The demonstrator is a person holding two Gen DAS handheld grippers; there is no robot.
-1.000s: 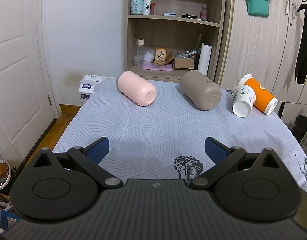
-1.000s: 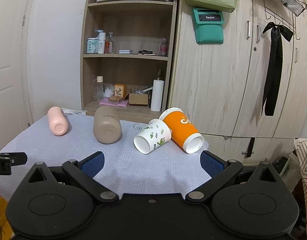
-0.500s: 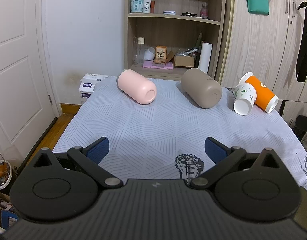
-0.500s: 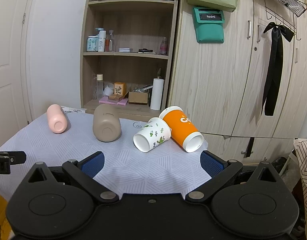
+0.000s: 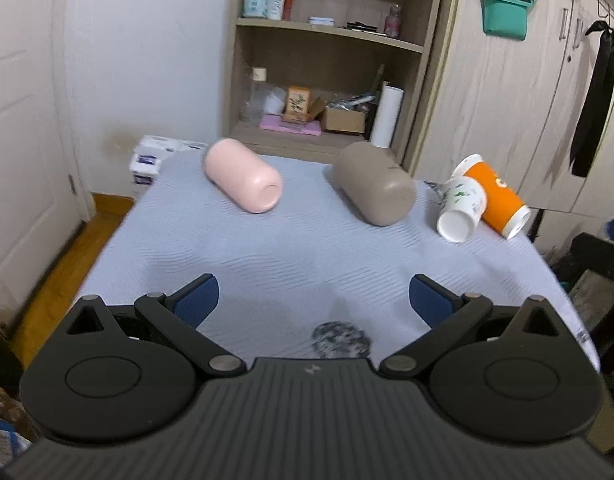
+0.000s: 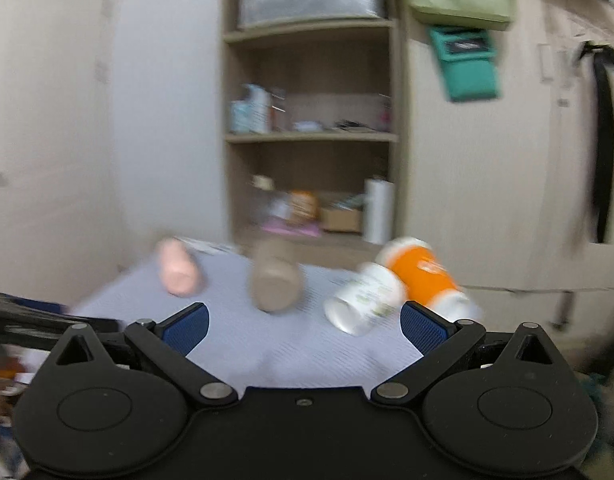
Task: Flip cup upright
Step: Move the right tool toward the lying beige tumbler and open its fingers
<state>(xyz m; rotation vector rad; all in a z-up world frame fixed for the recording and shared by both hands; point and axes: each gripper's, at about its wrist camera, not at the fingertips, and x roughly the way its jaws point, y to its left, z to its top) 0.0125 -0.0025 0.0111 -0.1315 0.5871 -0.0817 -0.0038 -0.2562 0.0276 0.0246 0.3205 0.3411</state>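
Note:
Several cups lie on their sides on the light blue patterned tablecloth [image 5: 307,248]: a pink cup [image 5: 243,180], a taupe cup [image 5: 373,188], a white floral paper cup [image 5: 461,210] and an orange paper cup [image 5: 497,196]. They also show, blurred, in the right wrist view: the pink cup [image 6: 179,272], the taupe cup [image 6: 275,280], the white floral cup [image 6: 365,298], the orange cup [image 6: 425,276]. My left gripper [image 5: 313,300] is open and empty above the table's near edge. My right gripper [image 6: 303,324] is open and empty, short of the cups.
A wooden shelf unit [image 5: 331,64] with bottles and boxes stands behind the table. Wardrobe doors [image 5: 507,92] are at the right, a white door [image 5: 23,128] at the left. A stack of tissue packs [image 5: 151,156] sits by the table's far left corner.
Both grippers have moved and both views are now motion-blurred. The right wrist view has swung so the cups sit lower and closer. The cups have not moved.

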